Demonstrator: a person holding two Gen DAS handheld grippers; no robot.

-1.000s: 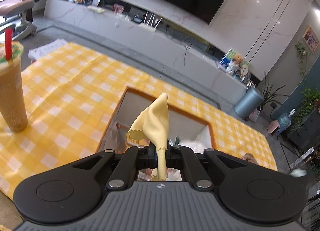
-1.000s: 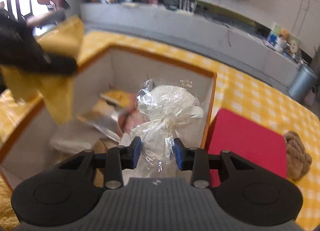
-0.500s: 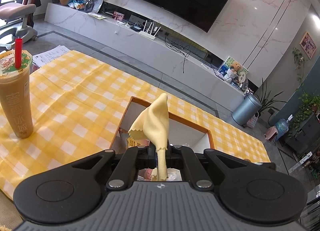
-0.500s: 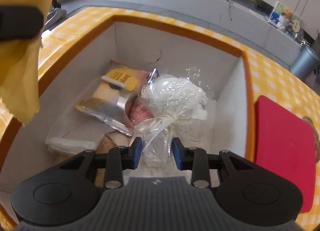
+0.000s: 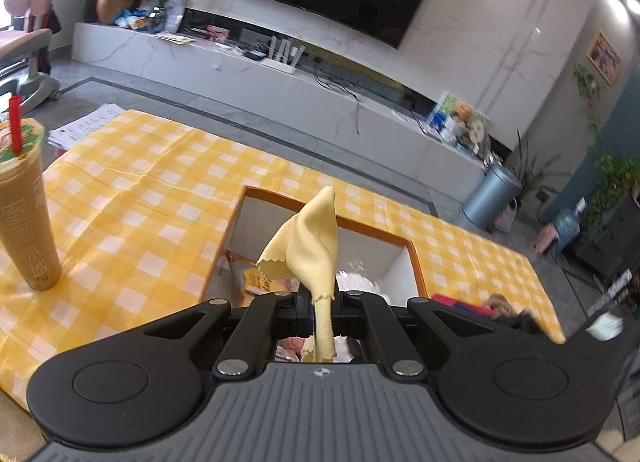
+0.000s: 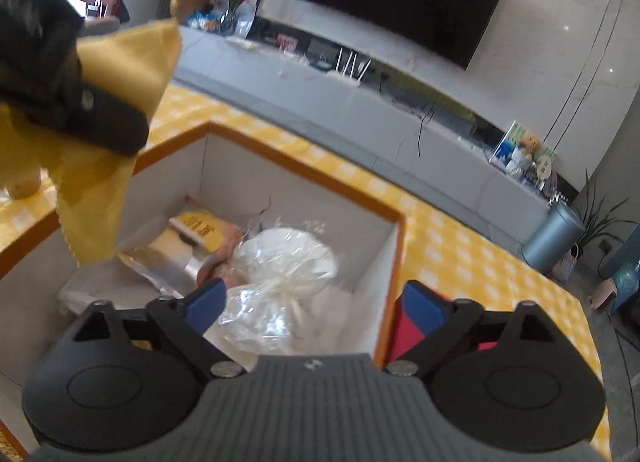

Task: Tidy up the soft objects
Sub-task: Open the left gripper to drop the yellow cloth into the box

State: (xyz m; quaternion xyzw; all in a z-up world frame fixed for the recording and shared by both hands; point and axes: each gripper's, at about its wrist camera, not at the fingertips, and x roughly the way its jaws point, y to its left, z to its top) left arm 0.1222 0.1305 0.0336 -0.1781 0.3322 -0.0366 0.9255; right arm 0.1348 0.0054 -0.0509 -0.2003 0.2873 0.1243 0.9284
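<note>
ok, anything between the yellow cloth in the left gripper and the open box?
Nothing visible. The yellow cloth hangs from the left gripper above the box; the right gripper, open, sits near the clear bag inside.

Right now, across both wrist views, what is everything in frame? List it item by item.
yellow cloth: 1, yellow, pinched in the left gripper above the box
box: 1, white inside with orange rim, on the table
clear bag: 1, transparent, tied, inside the box
yellow packet: 1, yellow, inside the box behind the bag
red pad: 1, red, right of the box
drink cup: 1, brown with red straw, table's left
tablecloth: 1, yellow-white check
left gripper: 1, black, shut
right gripper: 1, black with blue pads, open
</note>
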